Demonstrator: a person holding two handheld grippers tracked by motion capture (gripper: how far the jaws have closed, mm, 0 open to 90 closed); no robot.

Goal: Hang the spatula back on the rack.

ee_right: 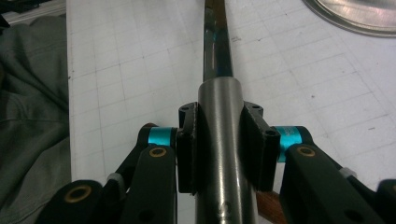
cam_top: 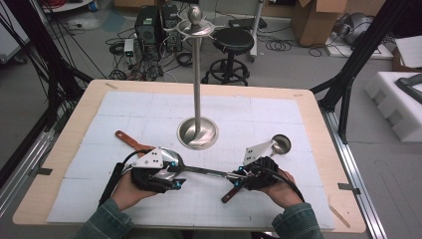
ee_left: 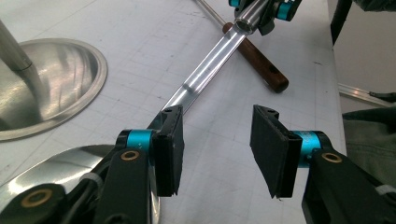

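Right hand-held gripper [ee_right: 219,149] level along ladle handle [ee_right: 220,154]

The high view looks down from above; both close tool views share the ladle handle [ee_left: 212,63] lying between them.

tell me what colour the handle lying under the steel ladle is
Reddish-brown, like wood; the wooden handle shows best in the left gripper view, crossing beneath the ladle.

Your desk [cam_top: 318,149] carries a white gridded mat [cam_top: 124,107]; on it stand the rack's round steel base [cam_top: 198,133], a wooden-handled tool [cam_top: 130,141] at left and a small ladle [cam_top: 280,144] at right
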